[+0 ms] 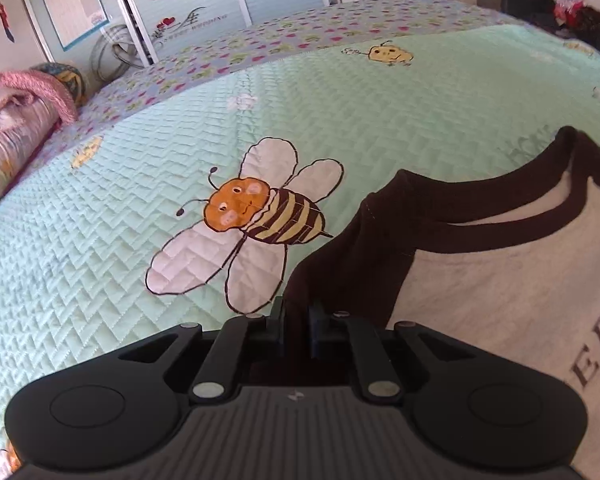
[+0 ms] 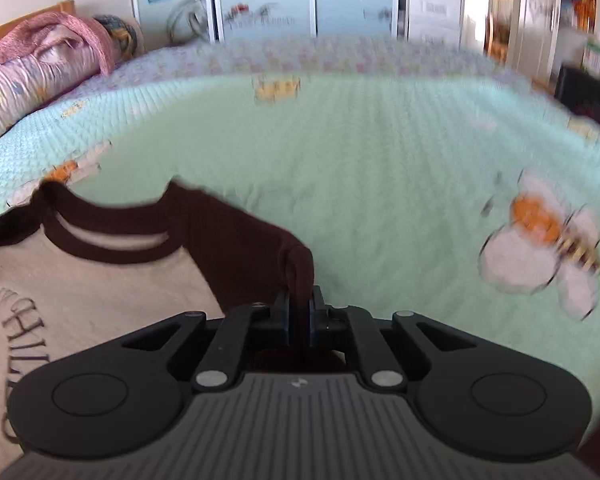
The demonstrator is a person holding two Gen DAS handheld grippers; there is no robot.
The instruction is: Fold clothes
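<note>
Left wrist view: my left gripper (image 1: 297, 322) is closed on the dark sleeve (image 1: 340, 256) of the shirt (image 1: 500, 288), pads pinching the fabric at the shoulder edge; the shirt lies front up on the bed (image 1: 140, 240), collar (image 1: 500, 208) away from me, pale chest panel with lettering toward the right; a printed bee (image 1: 256, 216) on the green quilt sits just beside the sleeve.

Right wrist view, somewhat blurred: my right gripper (image 2: 299, 316) is closed on the other dark sleeve (image 2: 260, 248), a fold of cloth bunched up between the pads; the chest panel spreads to the left of it; quilt beyond is bare but for bee prints; a rolled pink blanket (image 2: 52, 52) lies at the far left edge of the bed.

Step, as I judge it: both shoulders gripped, ready to carry the top of the shirt for a fold.

To do it well, I reckon: keep both grips firm and level with each other; hold the cloth between them taut so the collar stays straight; lift only enough to clear the quilt; move both hands together; the bunched right pinch may slip or skew the crease, so watch it; lay down flat before letting go.
</note>
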